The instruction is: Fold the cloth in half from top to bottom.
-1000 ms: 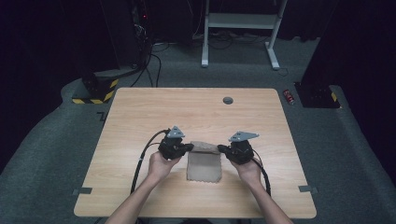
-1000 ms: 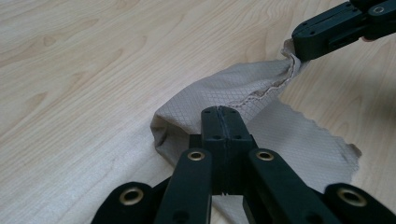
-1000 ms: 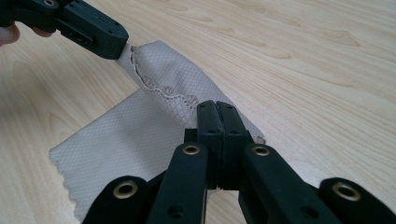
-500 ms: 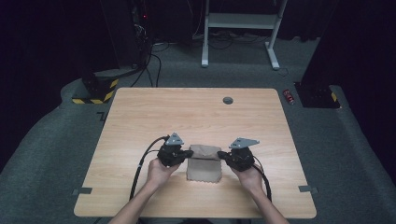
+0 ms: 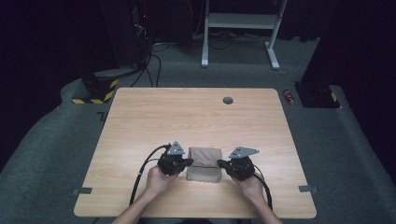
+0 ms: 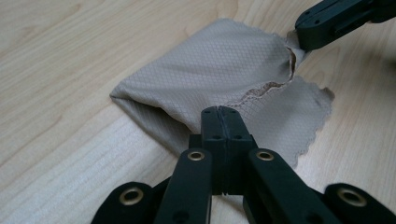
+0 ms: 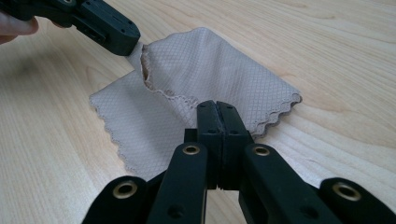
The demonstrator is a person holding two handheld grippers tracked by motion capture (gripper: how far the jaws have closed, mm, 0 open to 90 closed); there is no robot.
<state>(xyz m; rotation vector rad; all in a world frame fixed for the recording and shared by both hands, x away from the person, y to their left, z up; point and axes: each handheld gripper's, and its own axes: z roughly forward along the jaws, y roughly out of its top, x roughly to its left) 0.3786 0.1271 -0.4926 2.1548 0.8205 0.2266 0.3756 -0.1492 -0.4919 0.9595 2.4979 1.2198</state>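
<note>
Since the earlier frames the beige cloth [image 5: 204, 163] and both grippers have been drawn nearer the table's [image 5: 140, 121] front edge, and the cloth's upper layer has been folded further over. The cloth lies on the light wooden table, ringed by grey carpet and a dark room. The left gripper [image 5: 187, 162] and right gripper [image 5: 220, 164] have their jaws closed on opposite cloth corners. Both hands are held low, one on each side of the cloth.

A beige cloth [image 5: 204, 164] with a fine diamond weave and scalloped edges lies folded on the wooden table's near middle. Its upper layer is lifted at two corners, leaving the lower layer flat.
</note>
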